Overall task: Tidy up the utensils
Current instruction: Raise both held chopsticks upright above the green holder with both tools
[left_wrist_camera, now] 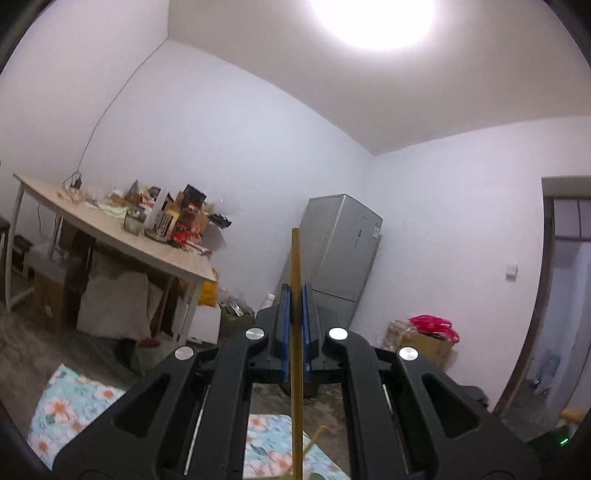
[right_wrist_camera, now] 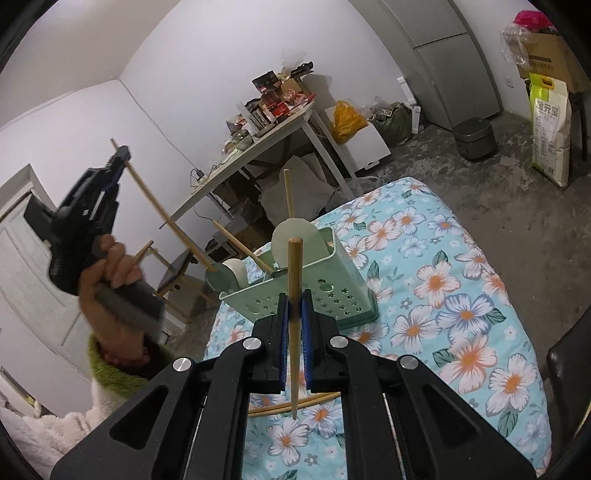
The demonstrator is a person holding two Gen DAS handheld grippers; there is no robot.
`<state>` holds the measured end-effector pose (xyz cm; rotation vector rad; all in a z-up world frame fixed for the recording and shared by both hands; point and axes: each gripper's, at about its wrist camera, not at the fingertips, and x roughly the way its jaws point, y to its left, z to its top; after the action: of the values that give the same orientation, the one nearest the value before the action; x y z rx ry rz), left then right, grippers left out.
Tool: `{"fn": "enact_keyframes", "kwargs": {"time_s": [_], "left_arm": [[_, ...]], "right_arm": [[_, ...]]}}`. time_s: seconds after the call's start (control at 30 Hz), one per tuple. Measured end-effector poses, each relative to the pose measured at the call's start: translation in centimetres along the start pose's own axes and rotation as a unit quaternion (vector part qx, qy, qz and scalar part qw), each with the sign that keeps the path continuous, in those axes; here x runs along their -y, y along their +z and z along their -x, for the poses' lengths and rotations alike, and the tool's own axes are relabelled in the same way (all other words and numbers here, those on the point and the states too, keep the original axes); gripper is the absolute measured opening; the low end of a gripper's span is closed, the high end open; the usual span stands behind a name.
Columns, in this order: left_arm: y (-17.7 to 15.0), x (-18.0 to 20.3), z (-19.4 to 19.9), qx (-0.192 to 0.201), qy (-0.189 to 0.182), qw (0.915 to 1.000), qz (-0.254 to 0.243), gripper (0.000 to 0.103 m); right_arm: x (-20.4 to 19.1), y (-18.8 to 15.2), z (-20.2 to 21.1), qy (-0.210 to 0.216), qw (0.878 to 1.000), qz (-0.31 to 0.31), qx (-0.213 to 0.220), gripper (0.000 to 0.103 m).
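Bamboo chopstick [left_wrist_camera: 296, 295] pinched upright in my left gripper [left_wrist_camera: 295, 325], a second chopstick [right_wrist_camera: 294, 314] clamped in my right gripper [right_wrist_camera: 294, 328], both lifted, I judge, to drop tip-down into the green holder [right_wrist_camera: 332, 291] at frame centre. Count: two held, three standing in holder, two lying on the floral cloth [right_wrist_camera: 461, 295] at lower centre.

Large green characters are showing on the tall white-and-yellow rice sack [right_wrist_camera: 549, 133] standing on the floor, but they are blurring beyond reading; nothing else is legible.

White walls, bright ceiling light [left_wrist_camera: 373, 18], cluttered wooden table [left_wrist_camera: 110, 225], grey fridge [left_wrist_camera: 336, 254], apparently concrete floor [right_wrist_camera: 498, 177].
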<state>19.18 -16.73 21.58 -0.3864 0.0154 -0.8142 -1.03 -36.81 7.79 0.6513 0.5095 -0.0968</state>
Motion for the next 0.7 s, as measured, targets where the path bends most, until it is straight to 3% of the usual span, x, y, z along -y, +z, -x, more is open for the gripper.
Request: {"fn": "enact_keyframes", "kwargs": {"time_s": [0.7], "left_arm": [[-8.0, -3.2, -4.8, -0.022, 0.077, 0.9966, -0.019, 0.005]], "right_arm": [[1.9, -0.3, -2.3, -0.006, 0.999, -0.019, -0.028, 0.007]]}}
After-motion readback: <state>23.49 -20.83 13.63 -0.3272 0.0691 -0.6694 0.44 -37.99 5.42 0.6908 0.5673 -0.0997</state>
